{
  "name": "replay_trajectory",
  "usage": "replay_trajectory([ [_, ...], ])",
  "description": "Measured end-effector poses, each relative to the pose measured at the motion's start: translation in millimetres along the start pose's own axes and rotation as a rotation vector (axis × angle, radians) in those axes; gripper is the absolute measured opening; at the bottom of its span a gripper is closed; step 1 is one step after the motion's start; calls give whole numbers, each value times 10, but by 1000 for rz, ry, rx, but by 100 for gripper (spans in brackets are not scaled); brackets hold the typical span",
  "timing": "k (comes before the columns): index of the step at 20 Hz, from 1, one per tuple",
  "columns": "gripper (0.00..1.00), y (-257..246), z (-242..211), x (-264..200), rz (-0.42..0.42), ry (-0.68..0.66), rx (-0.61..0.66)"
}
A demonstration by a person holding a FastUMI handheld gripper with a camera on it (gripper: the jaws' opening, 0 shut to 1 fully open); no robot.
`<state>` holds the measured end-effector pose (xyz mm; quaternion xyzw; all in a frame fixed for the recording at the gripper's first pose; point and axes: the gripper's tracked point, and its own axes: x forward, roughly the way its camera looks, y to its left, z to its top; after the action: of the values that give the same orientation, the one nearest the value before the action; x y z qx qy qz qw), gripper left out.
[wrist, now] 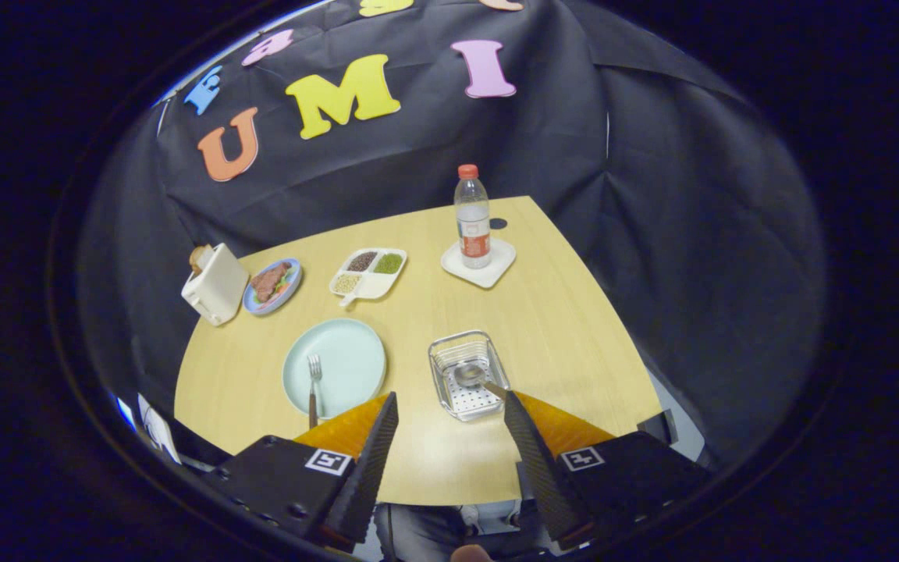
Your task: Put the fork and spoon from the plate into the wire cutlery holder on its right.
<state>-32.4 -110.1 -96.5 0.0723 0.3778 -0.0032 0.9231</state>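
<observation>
Gripper (pixel 449 406): fingers spread apart, grasping nothing, above the table (pixel 559 328).
Fork (pixel 314 382): one, on the plate (pixel 356 351).
Spoon (pixel 474 376): one, inside the wire cutlery holder (pixel 449 347), right of the plate.

Toaster (pixel 215 284), sandwich plate (pixel 272 286), divided dish (pixel 369 273) (seeds, perhaps), bottle (pixel 473 218) on coaster (pixel 479 264).
</observation>
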Motion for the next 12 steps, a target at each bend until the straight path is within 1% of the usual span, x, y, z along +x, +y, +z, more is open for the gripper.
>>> replay_trajectory([
  [1, 82, 93, -16, 0, 7, -5, -10],
  [4, 88, 446, -76, 67, 51, 0, -25],
  [8, 88, 915, -302, 297, 96, 27, -64],
  [12, 88, 1225, -459, 480, 105, 47, -90],
])
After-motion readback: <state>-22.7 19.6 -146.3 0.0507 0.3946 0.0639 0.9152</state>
